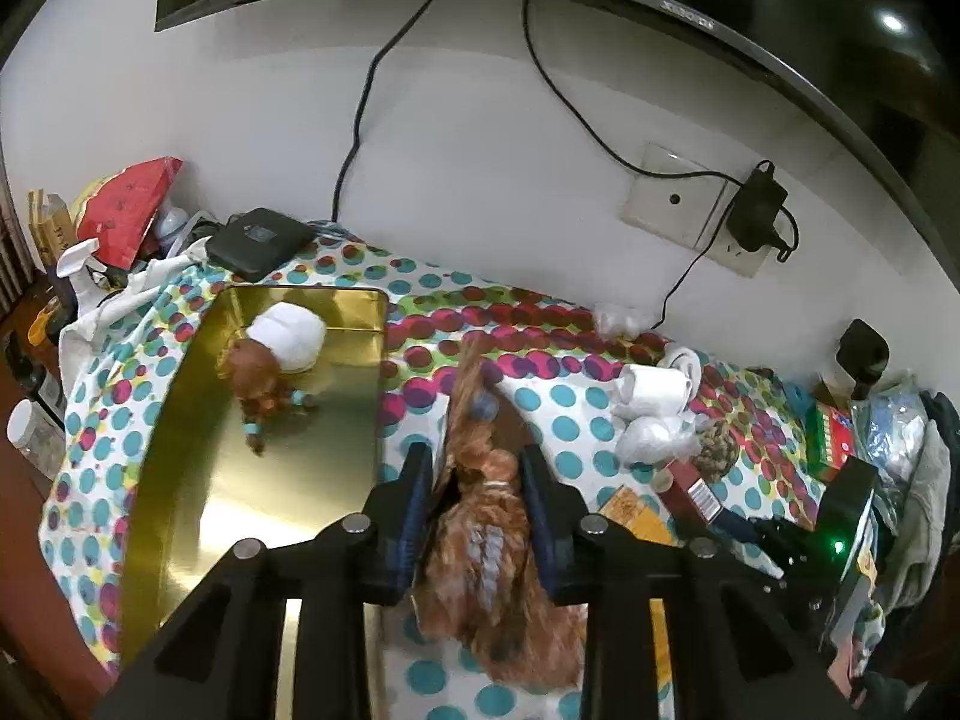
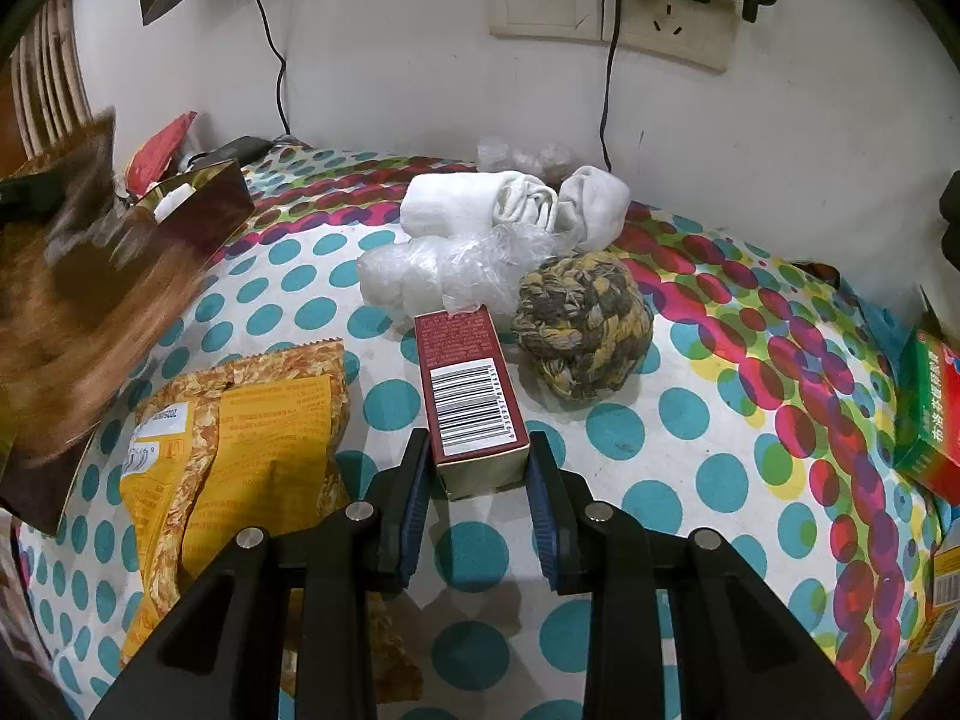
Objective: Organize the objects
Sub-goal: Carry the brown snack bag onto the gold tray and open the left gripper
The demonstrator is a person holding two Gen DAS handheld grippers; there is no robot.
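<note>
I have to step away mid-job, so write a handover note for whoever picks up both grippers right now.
Left gripper: shut on a brown-haired doll, held above the dotted cloth beside the gold tin.
Right gripper: fingers either side of the red barcode box; contact unclear.
Done: one doll with a white wrap lies in the tin.
Left: snack bag, rope ball, white rolls, plastic-wrapped bundle, green box.

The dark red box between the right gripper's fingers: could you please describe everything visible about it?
The dark red box is a small oblong carton, seemingly cardboard, lying flat on the dotted cloth. A white barcode label faces up, with fine print beyond. Its near end sits between the fingers of the right gripper; its far end meets crinkled plastic wrap.
</note>
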